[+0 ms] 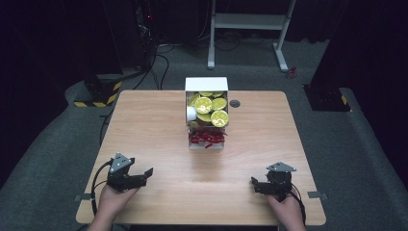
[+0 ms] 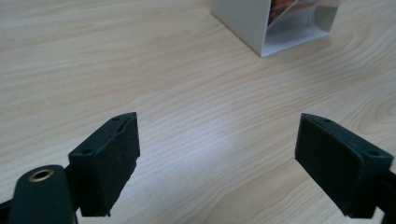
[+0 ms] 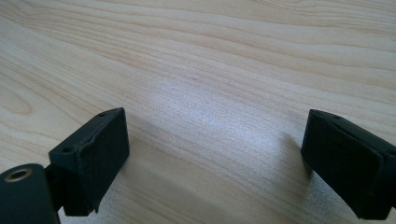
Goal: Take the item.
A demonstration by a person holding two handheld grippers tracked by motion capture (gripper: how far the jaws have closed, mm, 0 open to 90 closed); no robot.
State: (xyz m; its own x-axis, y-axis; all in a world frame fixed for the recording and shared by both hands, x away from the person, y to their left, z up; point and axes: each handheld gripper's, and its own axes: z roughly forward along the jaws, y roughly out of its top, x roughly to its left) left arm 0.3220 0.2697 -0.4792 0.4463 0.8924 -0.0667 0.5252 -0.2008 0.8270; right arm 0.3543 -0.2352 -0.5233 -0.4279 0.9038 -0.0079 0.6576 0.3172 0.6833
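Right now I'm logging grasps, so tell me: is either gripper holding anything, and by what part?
Nothing is held. The left gripper and the right gripper both stand open over the bare table, well short of the white box.

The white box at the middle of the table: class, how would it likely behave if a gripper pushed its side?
The white box would probably slide on the smooth table. Its walls look stiff. It seems full of round yellow-green packs and red pieces, which might spill out.

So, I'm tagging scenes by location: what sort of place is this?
Probably a lab or recording studio: one wooden table on grey carpet, dark curtained surroundings, cables on the floor, and a hazard-striped stand base.
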